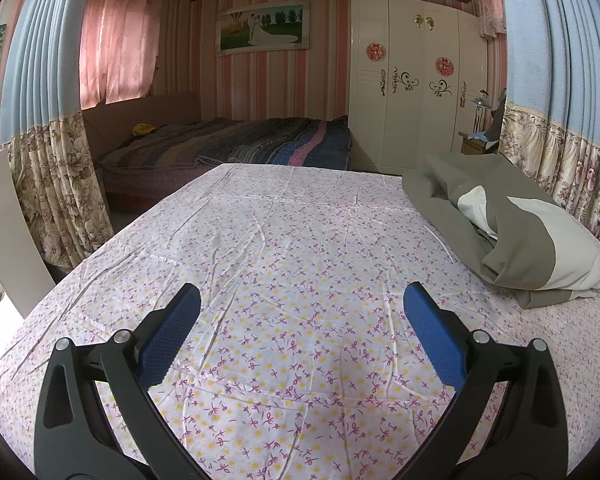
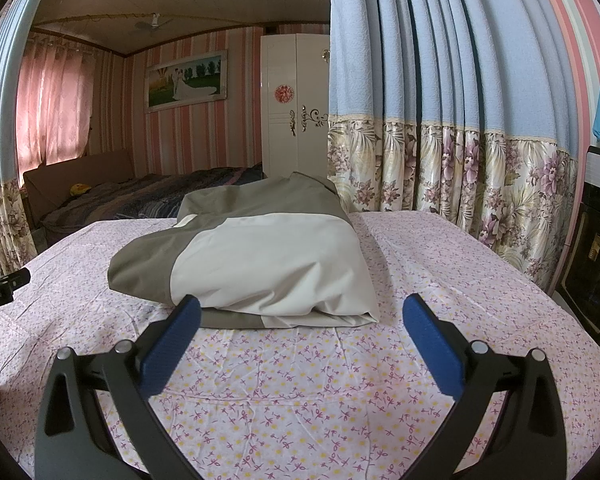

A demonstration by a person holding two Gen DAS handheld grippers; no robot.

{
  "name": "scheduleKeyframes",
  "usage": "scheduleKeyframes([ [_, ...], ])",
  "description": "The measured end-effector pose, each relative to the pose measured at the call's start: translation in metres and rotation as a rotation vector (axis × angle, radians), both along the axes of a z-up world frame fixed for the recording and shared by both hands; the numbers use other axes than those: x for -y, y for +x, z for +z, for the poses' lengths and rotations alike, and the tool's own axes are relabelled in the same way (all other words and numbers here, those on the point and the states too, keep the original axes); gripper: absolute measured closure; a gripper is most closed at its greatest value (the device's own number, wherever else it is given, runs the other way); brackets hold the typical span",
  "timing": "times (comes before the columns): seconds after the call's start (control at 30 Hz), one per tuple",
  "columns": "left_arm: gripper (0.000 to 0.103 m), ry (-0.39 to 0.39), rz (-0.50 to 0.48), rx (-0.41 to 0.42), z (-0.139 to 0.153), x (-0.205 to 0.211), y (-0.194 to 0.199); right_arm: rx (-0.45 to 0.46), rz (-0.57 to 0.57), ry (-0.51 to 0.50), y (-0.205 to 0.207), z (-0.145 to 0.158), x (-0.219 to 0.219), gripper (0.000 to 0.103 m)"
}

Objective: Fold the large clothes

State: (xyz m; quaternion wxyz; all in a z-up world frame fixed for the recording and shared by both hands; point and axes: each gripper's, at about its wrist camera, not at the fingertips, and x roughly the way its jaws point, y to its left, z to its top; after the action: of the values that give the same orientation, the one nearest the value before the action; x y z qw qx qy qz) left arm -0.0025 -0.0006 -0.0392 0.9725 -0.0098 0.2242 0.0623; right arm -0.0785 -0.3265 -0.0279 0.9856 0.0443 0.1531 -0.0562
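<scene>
grippers point(image 1: 300, 300) point(image 2: 300, 312) spread, above sheet point(image 1: 284, 264)

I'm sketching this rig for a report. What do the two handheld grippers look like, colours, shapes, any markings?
The left gripper and the right gripper match: two matte black angular arms with triangular cut-outs and silver round pivot pins, each ending in flat, textured blue fingers. In the right wrist view, the left gripper's black body edge carries small white lettering, too small to read. No cables or sleeves show.
</scene>
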Motion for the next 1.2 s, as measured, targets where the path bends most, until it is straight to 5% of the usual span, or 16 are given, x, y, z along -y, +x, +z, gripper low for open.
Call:
scheduleKeyframes([
  [1.03, 0.003, 0.003, 0.007, -0.004, 0.000, -0.002, 0.002, -0.001, 0.001, 0.000, 0.000, 0.000, 0.000, 0.002],
  [1.2, 0.003, -0.087, -0.005, -0.066, -0.007, -0.015, 0.011, 0.000, 0.000, 0.000, 0.000, 0.000, 0.000, 0.002],
])
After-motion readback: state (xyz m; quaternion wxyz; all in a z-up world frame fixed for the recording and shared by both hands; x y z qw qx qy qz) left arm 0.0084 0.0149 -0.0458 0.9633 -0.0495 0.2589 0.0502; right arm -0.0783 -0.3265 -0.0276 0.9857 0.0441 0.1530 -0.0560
